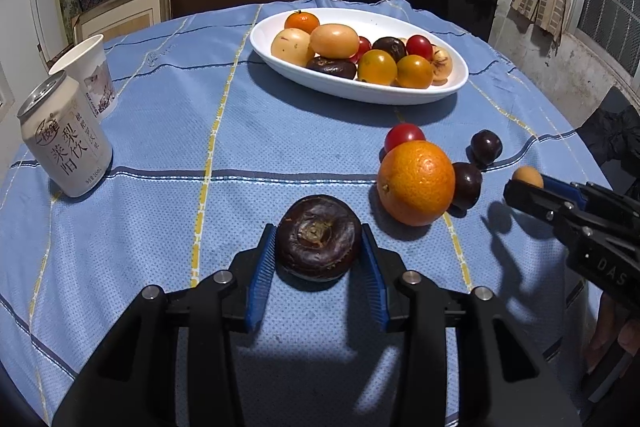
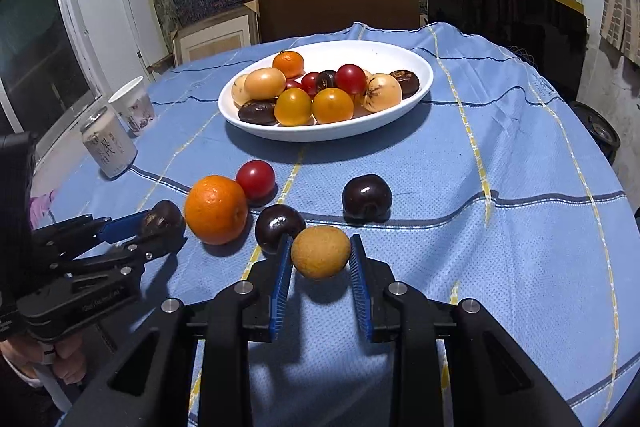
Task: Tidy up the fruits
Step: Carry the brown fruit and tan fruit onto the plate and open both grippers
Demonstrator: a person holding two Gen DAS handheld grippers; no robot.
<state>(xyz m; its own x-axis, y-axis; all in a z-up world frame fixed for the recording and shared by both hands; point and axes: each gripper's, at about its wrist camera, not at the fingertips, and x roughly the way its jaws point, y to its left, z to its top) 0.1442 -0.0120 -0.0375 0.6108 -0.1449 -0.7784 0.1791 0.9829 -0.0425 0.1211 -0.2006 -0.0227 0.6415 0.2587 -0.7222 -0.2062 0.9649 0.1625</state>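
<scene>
My left gripper [image 1: 319, 247] is shut on a dark brown water chestnut [image 1: 319, 243], low over the blue cloth; it also shows in the right wrist view [image 2: 162, 217]. My right gripper [image 2: 320, 253] is shut on a small tan round fruit [image 2: 320, 257], held just above the cloth; the fruit shows in the left wrist view [image 1: 528, 177]. A white oval dish [image 1: 448, 89] at the back holds several fruits. A big orange [image 1: 416, 183], a red tomato [image 1: 404, 134] and two dark plums [image 1: 486, 146] [image 1: 466, 185] lie loose on the cloth.
A drink can [image 1: 66, 143] and a paper cup [image 1: 90, 75] stand at the table's left. The blue checked tablecloth [image 1: 240, 155] covers the round table. Shelves and dark chair backs stand behind the table.
</scene>
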